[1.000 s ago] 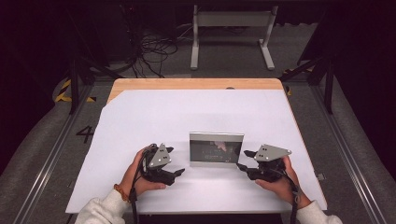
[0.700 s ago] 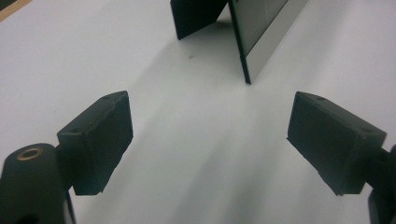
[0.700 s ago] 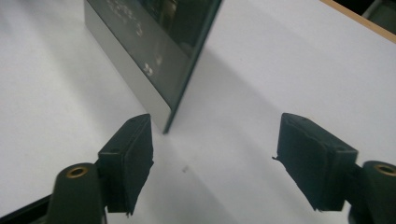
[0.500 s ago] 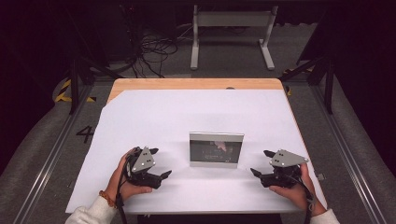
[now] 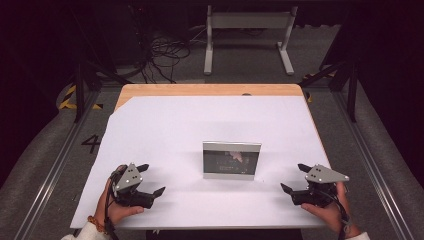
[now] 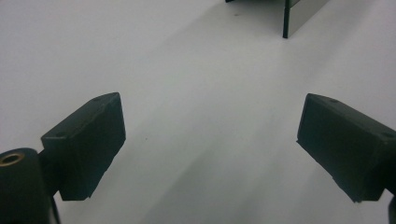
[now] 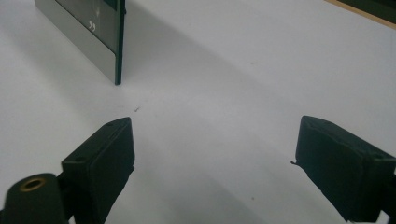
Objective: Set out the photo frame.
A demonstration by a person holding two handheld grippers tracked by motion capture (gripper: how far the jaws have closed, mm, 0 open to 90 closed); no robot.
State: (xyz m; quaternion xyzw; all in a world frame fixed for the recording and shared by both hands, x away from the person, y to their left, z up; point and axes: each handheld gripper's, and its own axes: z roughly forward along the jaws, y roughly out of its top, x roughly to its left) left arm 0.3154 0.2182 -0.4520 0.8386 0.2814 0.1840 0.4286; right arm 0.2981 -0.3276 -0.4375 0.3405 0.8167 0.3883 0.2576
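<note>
Between both grippers' spread, just-opened fingers (image 5: 152, 180), well apart, stands the picture frame (image 5: 231, 160) untouched

Picture frame (image 5: 231, 160): one item, rectangular, landscape format, with a silver-grey border, widest along the bottom edge, around a dark glossy panel carrying faint reddish reflections. It stands upright on its long edge on the white table cover (image 5: 200, 120), front face turned toward the near side. Position: centre of the table, slightly nearer the front edge than the far one. Seen edge-on, the frame (image 7: 100, 35) is thin with a dark side.
</note>
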